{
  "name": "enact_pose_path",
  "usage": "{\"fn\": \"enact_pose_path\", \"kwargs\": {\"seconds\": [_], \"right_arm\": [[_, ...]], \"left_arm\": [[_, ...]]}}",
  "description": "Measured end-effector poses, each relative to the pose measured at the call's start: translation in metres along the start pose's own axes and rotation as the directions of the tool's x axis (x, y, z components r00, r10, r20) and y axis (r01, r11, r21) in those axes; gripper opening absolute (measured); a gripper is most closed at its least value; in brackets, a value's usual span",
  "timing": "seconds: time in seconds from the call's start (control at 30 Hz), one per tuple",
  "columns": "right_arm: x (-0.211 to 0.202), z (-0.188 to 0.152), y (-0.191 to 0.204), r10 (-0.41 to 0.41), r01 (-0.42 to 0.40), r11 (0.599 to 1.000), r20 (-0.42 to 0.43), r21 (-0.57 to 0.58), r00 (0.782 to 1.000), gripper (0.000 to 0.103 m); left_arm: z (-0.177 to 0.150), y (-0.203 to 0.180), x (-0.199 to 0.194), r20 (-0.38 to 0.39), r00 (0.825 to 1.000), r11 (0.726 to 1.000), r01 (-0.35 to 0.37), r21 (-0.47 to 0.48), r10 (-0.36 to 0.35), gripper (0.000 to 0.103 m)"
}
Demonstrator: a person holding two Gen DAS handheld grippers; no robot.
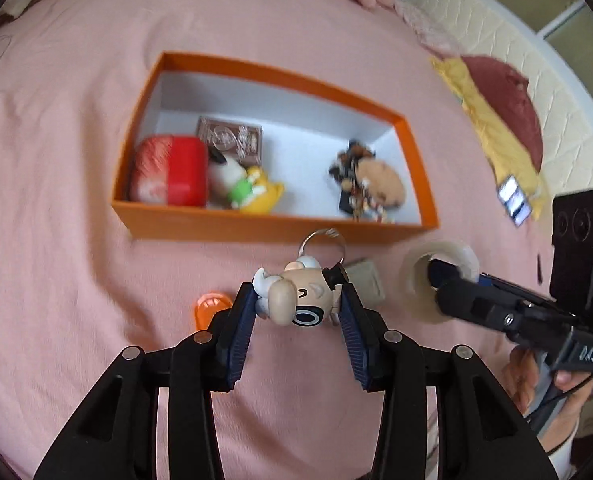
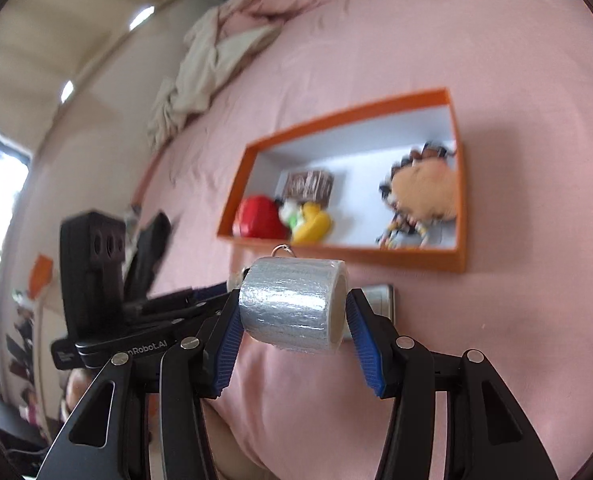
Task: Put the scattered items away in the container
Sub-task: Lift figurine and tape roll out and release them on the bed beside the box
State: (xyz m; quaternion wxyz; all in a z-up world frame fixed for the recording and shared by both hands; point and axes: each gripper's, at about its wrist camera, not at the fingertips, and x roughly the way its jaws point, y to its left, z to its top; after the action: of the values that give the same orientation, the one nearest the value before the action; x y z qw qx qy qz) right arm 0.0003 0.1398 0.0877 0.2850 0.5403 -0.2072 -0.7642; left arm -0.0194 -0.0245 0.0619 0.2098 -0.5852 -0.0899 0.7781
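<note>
Left wrist: left tongs [image 1: 296,308] clamp one figurine keychain [image 1: 292,298]; right tongs [image 2: 292,320] clamp one tape roll [image 2: 292,306].

the bedsheet [image 1: 96,240] is matt pink cloth, faintly creased. the box [image 1: 280,232] looks like smooth orange card. the tape roll [image 2: 292,304] is glossy, crinkled plastic. the keyring [image 1: 322,240] is shiny metal.

A home bedroom: wrinkled pink cotton bedsheet [image 1: 76,200] covering the mattress, rumpled cream blanket [image 2: 200,68] at far left, padded cream quilted headboard [image 1: 536,64] at right.
</note>
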Motion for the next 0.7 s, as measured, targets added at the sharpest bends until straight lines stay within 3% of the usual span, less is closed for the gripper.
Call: {"fn": "enact_pose_path", "kwargs": {"seconds": [0.2,0.4,0.53,0.7], "right_arm": [[0.015,-0.009,-0.001,-0.063,0.063,0.998,-0.045,-0.006,0.997,0.052],[0.014,-0.008,-0.011,-0.073,0.075,0.997,-0.047,0.033,0.996,0.052],[0.007,-0.004,-0.012,-0.055,0.056,0.997,-0.011,0.050,0.998,0.054],[-0.008,0.002,-0.020,-0.019,0.012,0.994,0.067,0.105,0.998,0.055]], "left_arm": [[-0.004,0.012,0.003,-0.017,0.996,0.995,-0.091,-0.035,0.091,0.043],[0.002,0.024,0.001,0.007,0.998,0.992,-0.057,-0.114,0.058,0.045],[0.006,0.025,-0.005,0.065,0.996,0.987,-0.045,-0.154,0.056,0.068],[0.006,0.031,-0.011,0.105,0.994,0.981,0.034,-0.190,-0.015,0.068]]}}
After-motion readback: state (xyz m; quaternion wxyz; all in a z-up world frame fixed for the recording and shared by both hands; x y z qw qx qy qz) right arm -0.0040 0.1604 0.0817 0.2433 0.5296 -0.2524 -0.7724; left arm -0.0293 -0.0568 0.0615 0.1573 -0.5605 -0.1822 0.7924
